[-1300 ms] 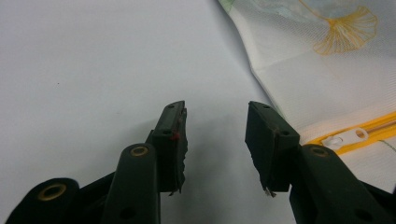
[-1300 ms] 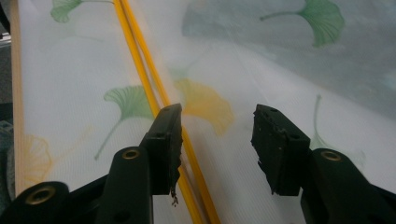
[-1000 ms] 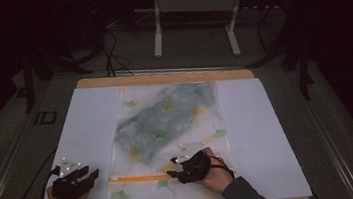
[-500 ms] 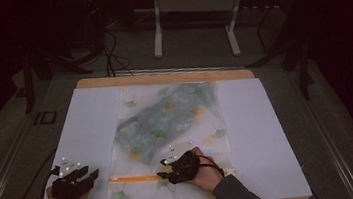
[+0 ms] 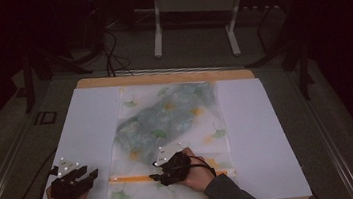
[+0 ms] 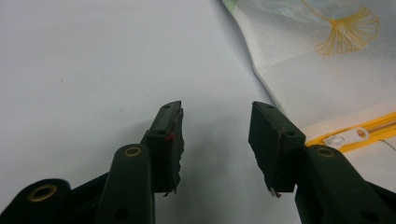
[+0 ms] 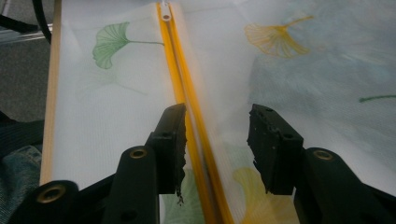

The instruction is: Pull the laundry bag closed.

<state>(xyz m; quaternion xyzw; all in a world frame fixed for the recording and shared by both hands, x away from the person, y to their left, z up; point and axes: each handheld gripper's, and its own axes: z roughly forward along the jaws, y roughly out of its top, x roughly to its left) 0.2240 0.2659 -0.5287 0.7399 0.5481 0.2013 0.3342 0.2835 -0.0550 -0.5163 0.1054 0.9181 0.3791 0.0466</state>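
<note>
1. Left gripper (image 6: 215, 140): one. Its jaws are spread, nothing is held between them, and bare white table cover (image 6: 93, 70) lies beneath. In the high view it is seen near the table's left front corner (image 5: 73, 179).
2. Right gripper (image 7: 215, 144): one. Its jaws are spread, and the yellow zipper (image 7: 187, 93) runs between them, close along the inner face of the left-hand jaw in its own view. Whether the jaws touch the fabric cannot be told. In the high view it is seen over the bag's near end (image 5: 172, 166).
3. Mesh bag (image 5: 168, 130): one, white, translucent, printed with ginkgo leaves, laid flat. It lies directly under and ahead of the right gripper; its edge lies just to the right of the left gripper's jaws.
4. Zipper: one, yellow, appearing closed along the stretch seen ahead of the right gripper.
5. Zipper pull (image 6: 348, 136): one, white, lying just beside the left gripper's right-hand jaw, apart from it. It is also seen at the far end of the zipper line ahead of the right gripper (image 7: 166, 11).
6. Bluish contents (image 5: 161, 116): one soft bundle inside the bag, beyond the right gripper; its nature cannot be told.
7. Risk, judged: if the right gripper's jaws are closed here, thin mesh may be pinched along with the zipper tape and snagged or puckered.
8. Risk, judged: the pull is small and flat; it may be missed by the left gripper's wide jaws, or cloth may be caught instead.
9. Risk, judged: the light bag may be dragged across the smooth cover if it is tugged while unpinned.
</note>
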